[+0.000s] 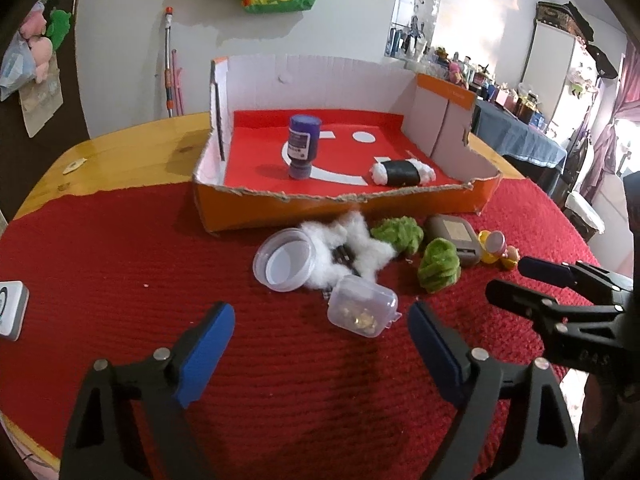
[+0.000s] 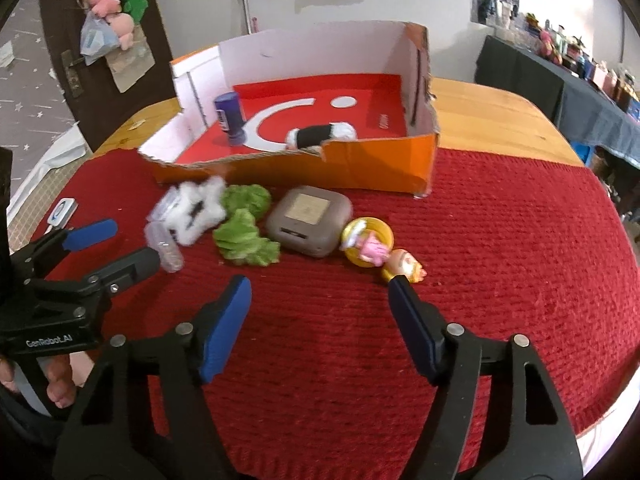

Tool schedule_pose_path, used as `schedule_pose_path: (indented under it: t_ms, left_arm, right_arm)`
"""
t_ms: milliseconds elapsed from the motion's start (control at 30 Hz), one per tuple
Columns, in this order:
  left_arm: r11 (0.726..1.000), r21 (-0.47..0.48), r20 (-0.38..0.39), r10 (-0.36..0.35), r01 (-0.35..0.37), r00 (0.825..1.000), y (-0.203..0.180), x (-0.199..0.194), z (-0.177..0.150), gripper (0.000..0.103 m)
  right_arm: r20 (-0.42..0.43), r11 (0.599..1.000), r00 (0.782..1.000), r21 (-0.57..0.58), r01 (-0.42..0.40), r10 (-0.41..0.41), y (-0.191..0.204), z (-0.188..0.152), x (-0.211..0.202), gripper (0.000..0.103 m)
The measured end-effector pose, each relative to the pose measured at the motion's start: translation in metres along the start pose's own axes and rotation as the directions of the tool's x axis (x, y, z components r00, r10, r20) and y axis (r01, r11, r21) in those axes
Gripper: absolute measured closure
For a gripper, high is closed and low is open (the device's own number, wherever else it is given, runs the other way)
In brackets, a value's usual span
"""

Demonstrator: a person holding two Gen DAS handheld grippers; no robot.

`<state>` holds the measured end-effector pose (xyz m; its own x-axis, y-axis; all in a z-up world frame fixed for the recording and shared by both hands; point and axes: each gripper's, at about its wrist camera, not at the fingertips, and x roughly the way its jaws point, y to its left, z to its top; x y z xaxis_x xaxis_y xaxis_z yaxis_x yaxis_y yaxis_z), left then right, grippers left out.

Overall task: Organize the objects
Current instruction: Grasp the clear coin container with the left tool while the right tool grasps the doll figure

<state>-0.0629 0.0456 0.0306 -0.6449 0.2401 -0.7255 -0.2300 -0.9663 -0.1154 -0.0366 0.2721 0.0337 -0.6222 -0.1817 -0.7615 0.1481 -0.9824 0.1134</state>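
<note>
jaws of the left gripper (image 1: 320, 344) stood apart over the small clear box (image 1: 362, 306) on the red mat (image 1: 120, 260); it looked light, rigid, slick, best pinched across flat sides. right gripper (image 2: 320, 320) gaped empty beside the toy figure (image 2: 380, 248).

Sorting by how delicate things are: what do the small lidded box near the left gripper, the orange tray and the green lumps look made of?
Small lidded box: clear, glossy plastic; gold bits show through.
Orange tray: corrugated cardboard, matte; its cut rim is ragged and fluted.
Green lumps: soft, fuzzy fabric or yarn, probably; the pile looks matte.
</note>
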Motion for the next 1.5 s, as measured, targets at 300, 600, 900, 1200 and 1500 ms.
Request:
schedule_pose_path:
  t_ms: [300,600,900,1200,1500]
  left_arm:
    - [1.000,0.013,-0.031,-0.010,0.010,0.999,-0.004,0.017,0.000,0.023]
    - [1.000,0.029,-0.019,0.004,-0.003,1.000,-0.003,0.021,0.006,0.044]
    - [0.999,0.028,-0.021,-0.026,0.026,0.999,-0.004,0.020,0.007,0.060]
    - [0.999,0.030,-0.008,-0.035,0.035,0.999,-0.006,0.015,0.008,0.061]
    - [0.999,0.026,0.009,-0.039,0.039,0.999,-0.005,0.005,0.008,0.061]
  right_arm:
    - [-0.013,0.999,0.999,0.007,0.042,-0.041,-0.015,0.003,0.014,0.043]
    - [0.000,0.998,0.998,-0.009,0.065,-0.065,-0.019,0.014,0.024,0.045]
    - [0.019,0.999,0.999,0.025,0.035,-0.035,-0.026,0.017,0.020,0.054]
    - [0.056,0.999,0.998,0.021,0.025,-0.026,-0.022,0.021,0.007,0.054]
    - [0.062,1.000,0.998,0.010,0.000,0.000,-0.015,0.018,0.001,0.054]
